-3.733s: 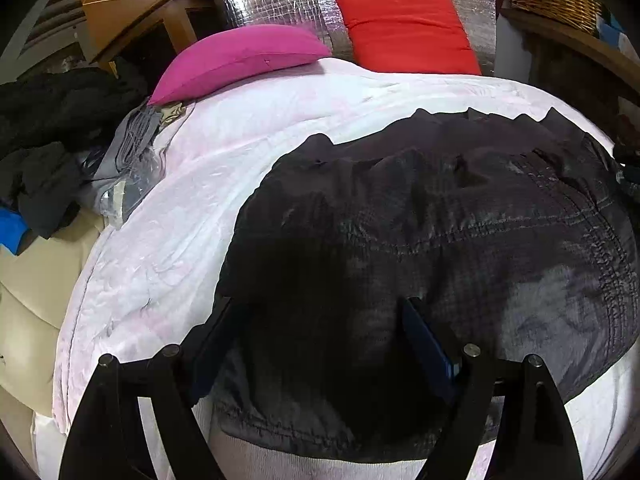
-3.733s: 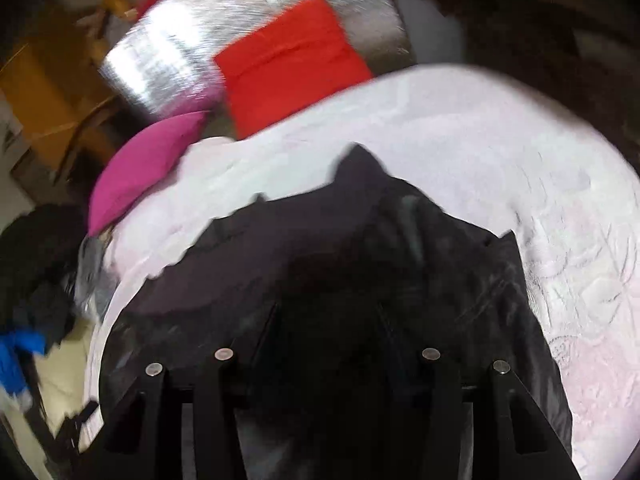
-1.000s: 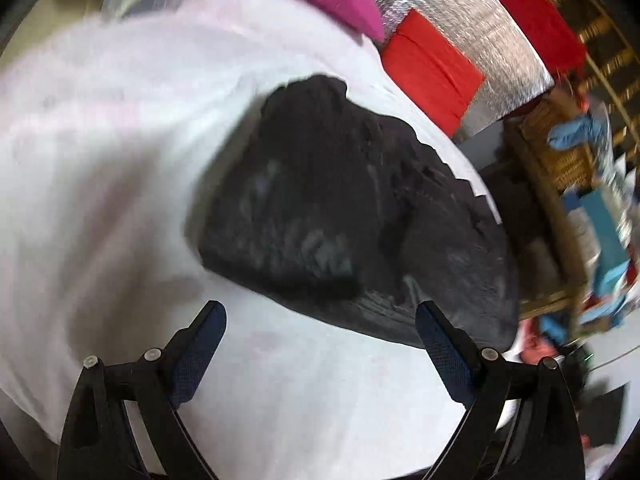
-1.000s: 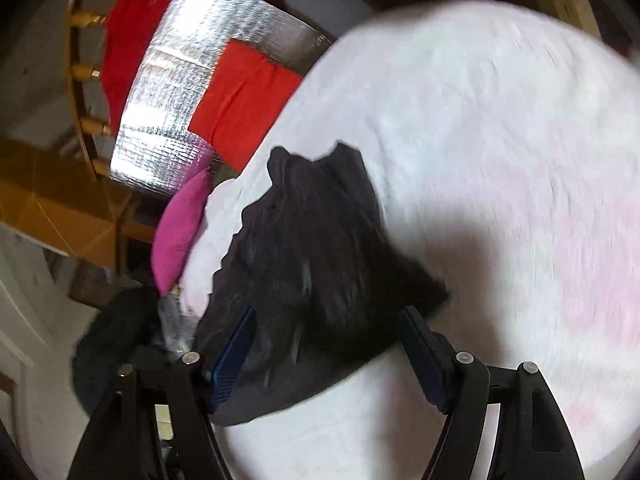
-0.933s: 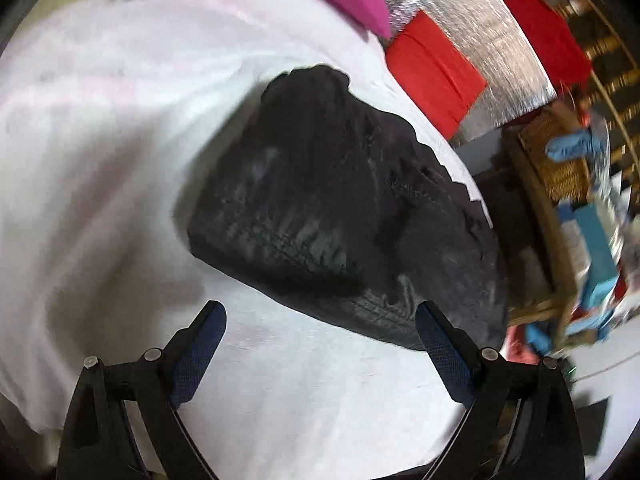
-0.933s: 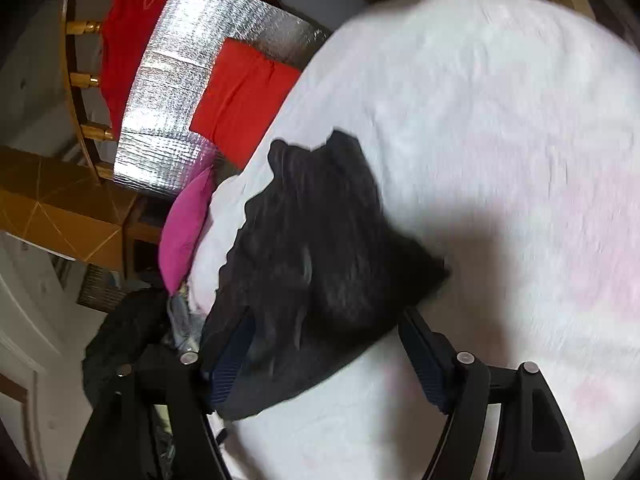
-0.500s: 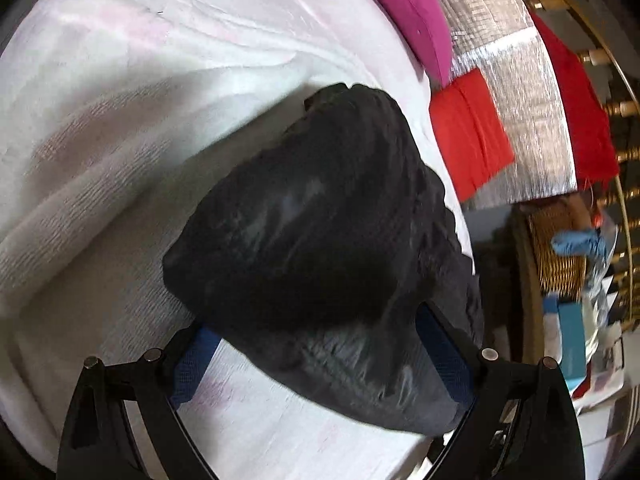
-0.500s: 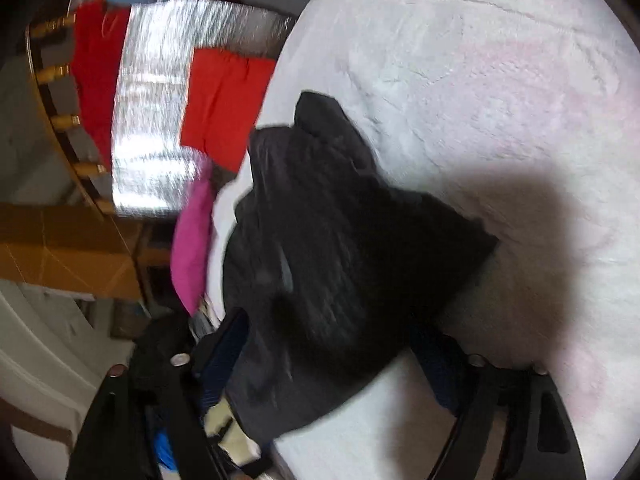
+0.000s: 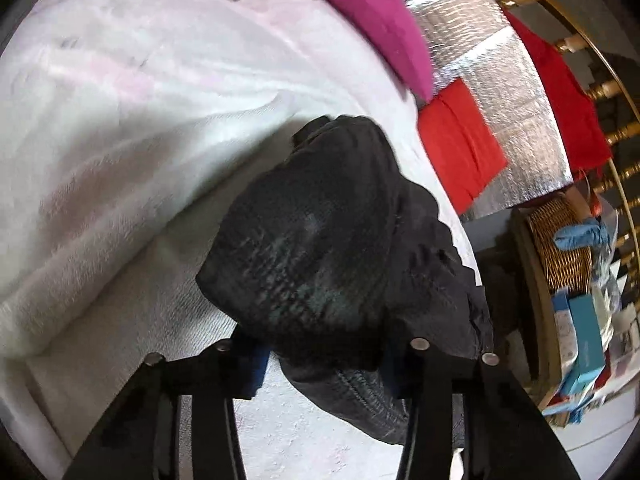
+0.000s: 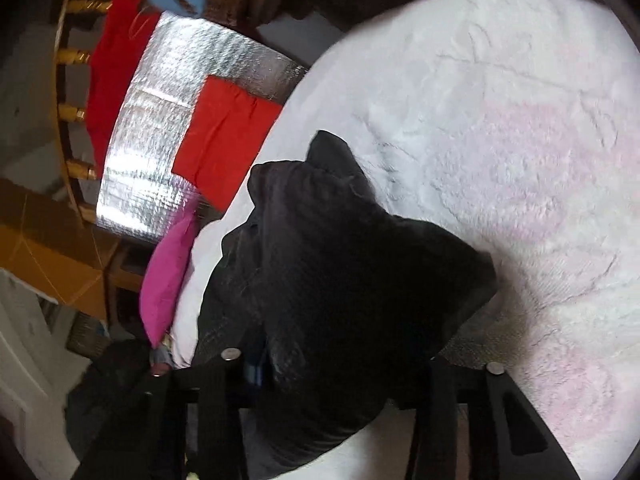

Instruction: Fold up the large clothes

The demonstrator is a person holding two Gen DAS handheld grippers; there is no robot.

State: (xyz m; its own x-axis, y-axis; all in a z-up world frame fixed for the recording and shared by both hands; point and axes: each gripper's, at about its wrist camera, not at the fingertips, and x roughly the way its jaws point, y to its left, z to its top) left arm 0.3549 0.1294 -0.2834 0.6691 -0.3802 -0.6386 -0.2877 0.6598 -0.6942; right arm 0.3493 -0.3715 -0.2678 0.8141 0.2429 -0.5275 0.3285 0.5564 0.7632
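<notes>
A black quilted garment (image 9: 320, 240) lies folded into a thick bundle on a white and pink fuzzy blanket (image 9: 120, 120). My left gripper (image 9: 324, 364) has its jaws around the bundle's near corner, and the cloth fills the gap between the blue pads. The same garment (image 10: 340, 272) shows in the right wrist view on the blanket (image 10: 500, 120). My right gripper (image 10: 344, 364) has its jaws around the bundle's other near end. The fingertips of both are partly hidden by the cloth.
A magenta pillow (image 9: 376, 24) and a red pillow (image 9: 460, 140) lie at the head of the bed by a silver foil panel (image 9: 500, 92). A wicker basket (image 9: 560, 240) and boxes stand at the right. A pile of dark clothes (image 10: 116, 380) lies beside the bed.
Both grippers moved in from hovering open in front of the folded bundle. Their jaws have narrowed onto its two near ends.
</notes>
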